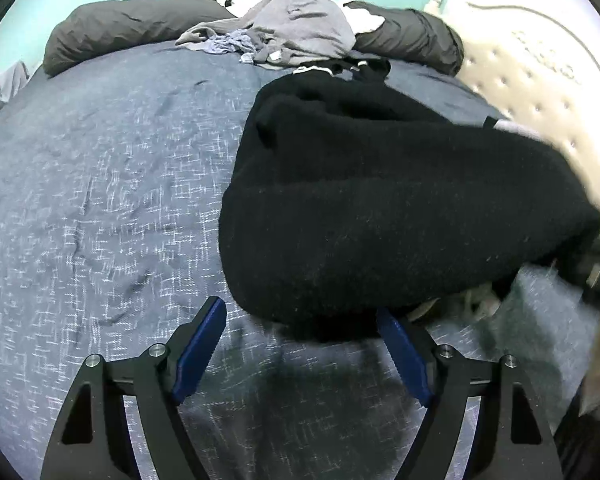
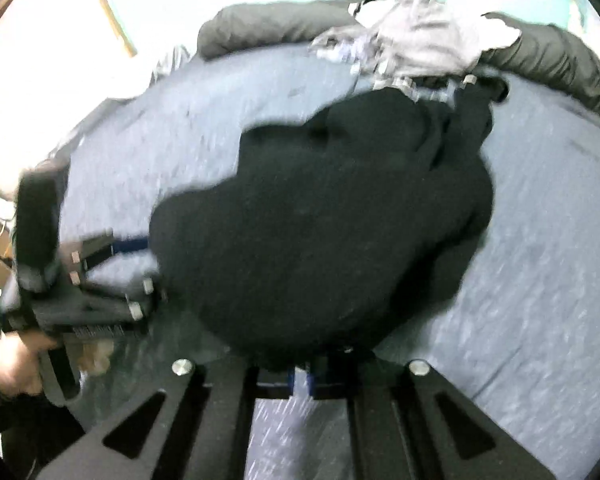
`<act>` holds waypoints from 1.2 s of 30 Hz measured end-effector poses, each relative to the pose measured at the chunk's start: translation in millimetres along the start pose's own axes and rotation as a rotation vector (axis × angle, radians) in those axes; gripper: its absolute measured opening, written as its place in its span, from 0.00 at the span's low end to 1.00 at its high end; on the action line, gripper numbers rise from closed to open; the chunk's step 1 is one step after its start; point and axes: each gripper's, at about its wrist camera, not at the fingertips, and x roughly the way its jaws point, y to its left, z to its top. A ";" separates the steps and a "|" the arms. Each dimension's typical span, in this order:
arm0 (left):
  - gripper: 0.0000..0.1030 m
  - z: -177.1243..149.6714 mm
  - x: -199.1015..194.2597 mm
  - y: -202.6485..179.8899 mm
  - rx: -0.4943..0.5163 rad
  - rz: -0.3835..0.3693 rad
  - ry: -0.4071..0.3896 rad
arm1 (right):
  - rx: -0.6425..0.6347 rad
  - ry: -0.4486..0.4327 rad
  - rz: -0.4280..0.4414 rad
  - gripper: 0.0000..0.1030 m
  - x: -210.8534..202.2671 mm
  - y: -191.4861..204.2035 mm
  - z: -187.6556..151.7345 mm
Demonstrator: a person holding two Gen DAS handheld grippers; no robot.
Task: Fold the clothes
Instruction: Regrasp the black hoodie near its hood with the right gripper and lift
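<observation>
A black fleece garment (image 1: 380, 208) lies bunched on the blue-grey bedspread (image 1: 100, 184). My left gripper (image 1: 300, 316) is open, its blue pads just short of the garment's near edge. In the right wrist view, my right gripper (image 2: 300, 376) is shut on the near edge of the black garment (image 2: 320, 220), which hangs lifted and blurred. The left gripper (image 2: 132, 268) shows there at the left, open beside the garment.
A pile of grey clothes (image 1: 292, 28) lies at the far side of the bed, against dark pillows (image 1: 120, 28). A tufted beige headboard (image 1: 540, 92) stands at the right. The pile (image 2: 416, 36) also shows in the right wrist view.
</observation>
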 end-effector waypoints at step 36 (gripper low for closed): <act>0.35 76.0 29.4 -4.8 0.048 -0.035 -0.028 | 0.295 0.022 0.071 0.36 22.0 -102.3 39.0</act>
